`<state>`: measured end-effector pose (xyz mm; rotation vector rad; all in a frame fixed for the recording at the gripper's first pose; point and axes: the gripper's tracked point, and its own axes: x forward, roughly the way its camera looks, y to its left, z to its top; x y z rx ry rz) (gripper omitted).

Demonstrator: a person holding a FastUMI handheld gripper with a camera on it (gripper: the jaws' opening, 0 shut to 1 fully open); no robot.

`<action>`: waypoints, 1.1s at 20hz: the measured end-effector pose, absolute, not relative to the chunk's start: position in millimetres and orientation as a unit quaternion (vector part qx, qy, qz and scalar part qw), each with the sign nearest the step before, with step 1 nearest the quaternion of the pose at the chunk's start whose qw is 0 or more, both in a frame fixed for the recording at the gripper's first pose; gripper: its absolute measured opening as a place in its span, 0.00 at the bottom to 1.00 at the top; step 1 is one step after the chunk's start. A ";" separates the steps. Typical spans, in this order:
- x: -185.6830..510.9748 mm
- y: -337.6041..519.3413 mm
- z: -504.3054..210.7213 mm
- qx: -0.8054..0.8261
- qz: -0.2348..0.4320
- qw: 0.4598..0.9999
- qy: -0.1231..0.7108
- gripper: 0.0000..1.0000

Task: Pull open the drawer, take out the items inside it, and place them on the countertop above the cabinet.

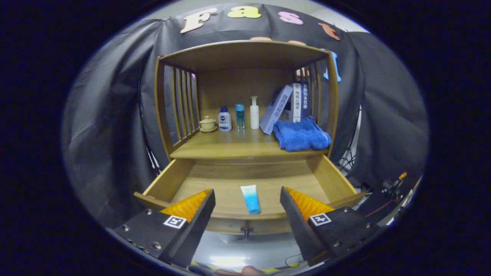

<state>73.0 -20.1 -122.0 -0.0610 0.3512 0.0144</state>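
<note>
Drawer stands pulled open below the tabletop, its knob facing you. Left to right on the tabletop: lidded cup, small bottle, blue bottle, white pump bottle, leaning books, folded blue towel. Inside the drawer lies one blue tube, lengthwise, near the front wall. Judge it light, soft-walled and likely slick; take it across the body near the middle, squeezing gently. Your tongs are spread wide, holding nothing and touching nothing, with the tube lying between the fingertips' lines and somewhat below them.
</note>
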 end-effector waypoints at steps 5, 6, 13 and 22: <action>122.7 -13.2 -160.9 -0.029 0.008 0.958 0.285 1.00; 128.5 -9.2 -176.6 -0.029 0.012 0.947 0.320 1.00; 172.9 -19.1 -236.6 -0.057 -0.029 0.910 0.409 0.98; 196.0 -27.3 -277.7 -0.053 -0.033 0.858 0.510 0.84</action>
